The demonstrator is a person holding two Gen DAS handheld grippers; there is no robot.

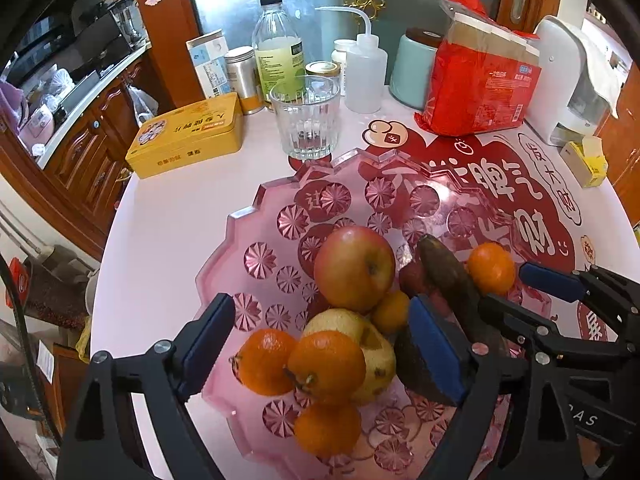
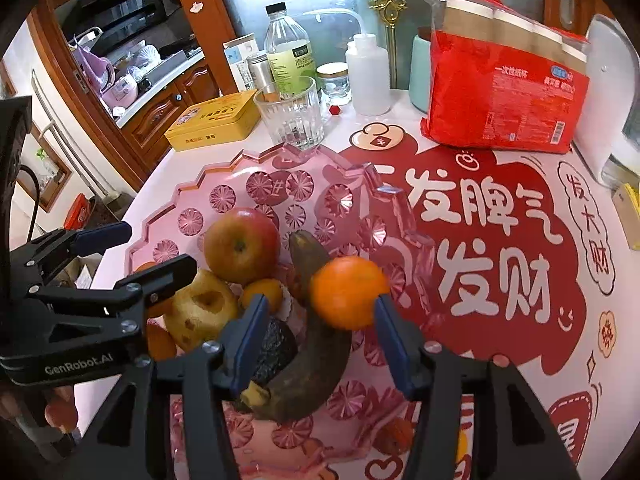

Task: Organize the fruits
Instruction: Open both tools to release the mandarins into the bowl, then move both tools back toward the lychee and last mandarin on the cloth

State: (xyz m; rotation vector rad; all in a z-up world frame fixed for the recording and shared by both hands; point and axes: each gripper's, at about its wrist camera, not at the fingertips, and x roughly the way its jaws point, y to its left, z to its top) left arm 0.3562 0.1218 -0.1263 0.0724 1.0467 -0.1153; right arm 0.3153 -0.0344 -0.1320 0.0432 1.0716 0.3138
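Note:
A pink cut-glass tray holds an apple, a pear, a dark banana, an avocado and several oranges. My left gripper hangs open over the near oranges and the pear, its pads clear of them. My right gripper is open at the tray's right side. A blurred orange sits by its tips above the banana, with a gap at the left pad.
Behind the tray stand a glass tumbler, a yellow tin, a bottle, a squeeze bottle, a teal canister and a red pack of paper cups. A white appliance is far right. The round table's edge curves along the left.

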